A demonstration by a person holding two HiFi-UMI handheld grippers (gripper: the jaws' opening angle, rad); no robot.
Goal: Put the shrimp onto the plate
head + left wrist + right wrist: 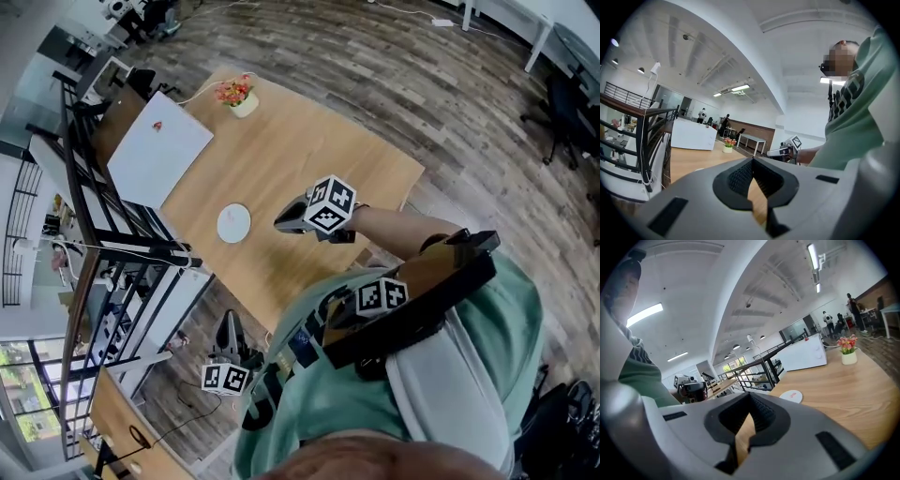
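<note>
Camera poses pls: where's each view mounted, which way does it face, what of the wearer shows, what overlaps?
Head view: on the head, steeply down at the table; shows shirt, left hand-held gripper, right hand-held gripper.
Left gripper view: on its hand-held gripper, off the table's edge, facing across it; shirt at right.
Right gripper view: on its hand-held gripper, facing along the table toward the plate; shirt at left.
Shared: flower pot in all three.

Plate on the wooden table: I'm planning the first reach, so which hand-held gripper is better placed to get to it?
Right. The right hand-held gripper is over the table, near the plate and facing it. The left hand-held gripper hangs low off the table's near edge. Both are shut and empty.
</note>
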